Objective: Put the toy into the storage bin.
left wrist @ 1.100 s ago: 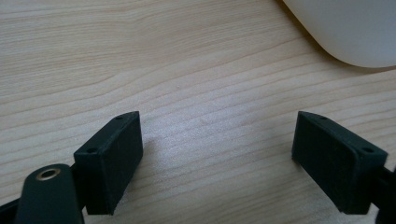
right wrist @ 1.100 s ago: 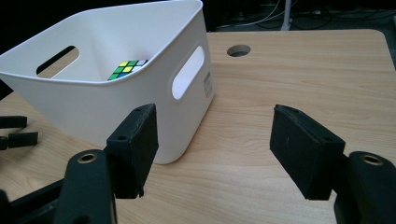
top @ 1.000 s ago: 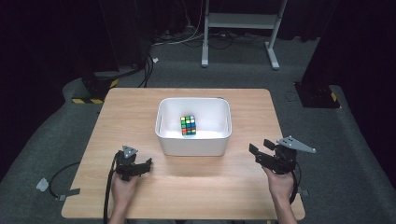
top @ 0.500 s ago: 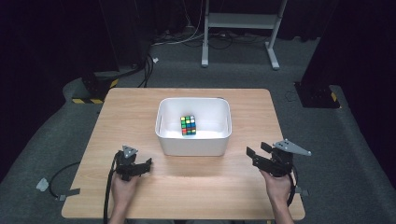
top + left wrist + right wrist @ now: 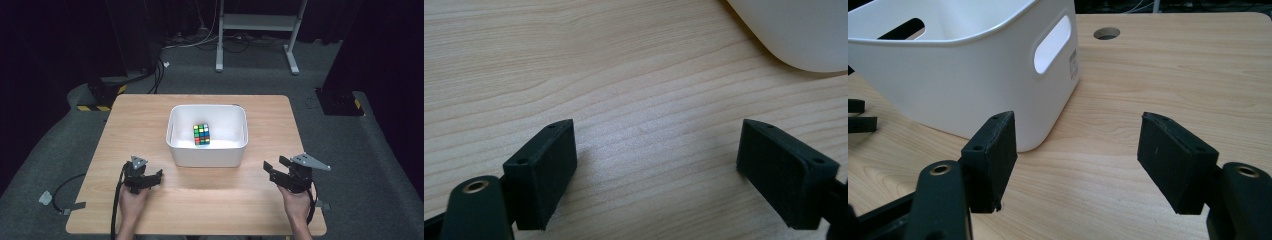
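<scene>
A scrambled colour cube (image 5: 201, 134) lies inside the white tub (image 5: 207, 155) at the middle of the wooden table. My left gripper (image 5: 146, 174) rests low near the tub's front left corner. Its jaws stand wide apart over bare wood (image 5: 656, 165), with the tub's rounded corner (image 5: 794, 30) ahead on the right. My right gripper (image 5: 275, 165) hovers right of the tub's front. It points toward the handle slot in the tub's side wall (image 5: 973, 75), and its jaws (image 5: 1078, 150) are apart with nothing between them.
The wooden table (image 5: 260, 210) has a round cable hole (image 5: 1107, 33) behind the tub. A white metal stand (image 5: 255, 22) and cables lie on the grey floor beyond the far edge. A cable trails off the table's left front.
My right gripper has drifted slightly left, toward the tub. The left gripper, the tub and the cube have stayed put.
</scene>
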{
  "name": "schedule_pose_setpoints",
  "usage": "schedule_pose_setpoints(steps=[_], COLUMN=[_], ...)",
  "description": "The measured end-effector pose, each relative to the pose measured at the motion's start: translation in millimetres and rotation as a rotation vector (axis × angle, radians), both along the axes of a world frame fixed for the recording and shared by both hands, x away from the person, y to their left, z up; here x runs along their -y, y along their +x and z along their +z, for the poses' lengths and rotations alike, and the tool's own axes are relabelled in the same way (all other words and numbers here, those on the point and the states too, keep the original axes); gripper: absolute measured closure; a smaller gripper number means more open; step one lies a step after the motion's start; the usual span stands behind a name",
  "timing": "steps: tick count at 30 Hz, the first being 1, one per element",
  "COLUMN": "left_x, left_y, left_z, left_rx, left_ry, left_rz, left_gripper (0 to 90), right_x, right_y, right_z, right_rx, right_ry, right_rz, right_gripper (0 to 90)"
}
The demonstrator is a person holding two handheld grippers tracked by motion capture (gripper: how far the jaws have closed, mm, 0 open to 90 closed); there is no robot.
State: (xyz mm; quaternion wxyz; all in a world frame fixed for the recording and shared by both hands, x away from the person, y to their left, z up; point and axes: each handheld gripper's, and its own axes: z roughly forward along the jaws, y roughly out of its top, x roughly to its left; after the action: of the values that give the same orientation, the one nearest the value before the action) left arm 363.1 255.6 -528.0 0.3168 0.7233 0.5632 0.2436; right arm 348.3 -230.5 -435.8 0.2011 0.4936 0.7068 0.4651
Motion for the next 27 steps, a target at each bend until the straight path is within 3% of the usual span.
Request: schedule_pose_setpoints(steps=[27], left_x=[0.1], left_y=[0.0], left_z=[0.0], left_rx=[0.000], left_ry=[0.001], left_rz=[0.001], left_gripper=[16.3], right_x=[-10.0], right_y=[-5.8], right_z=[-24.5], right_rx=[-0.025], right_ry=[-0.104], right_rz=[-0.003], right_gripper=[32.0])
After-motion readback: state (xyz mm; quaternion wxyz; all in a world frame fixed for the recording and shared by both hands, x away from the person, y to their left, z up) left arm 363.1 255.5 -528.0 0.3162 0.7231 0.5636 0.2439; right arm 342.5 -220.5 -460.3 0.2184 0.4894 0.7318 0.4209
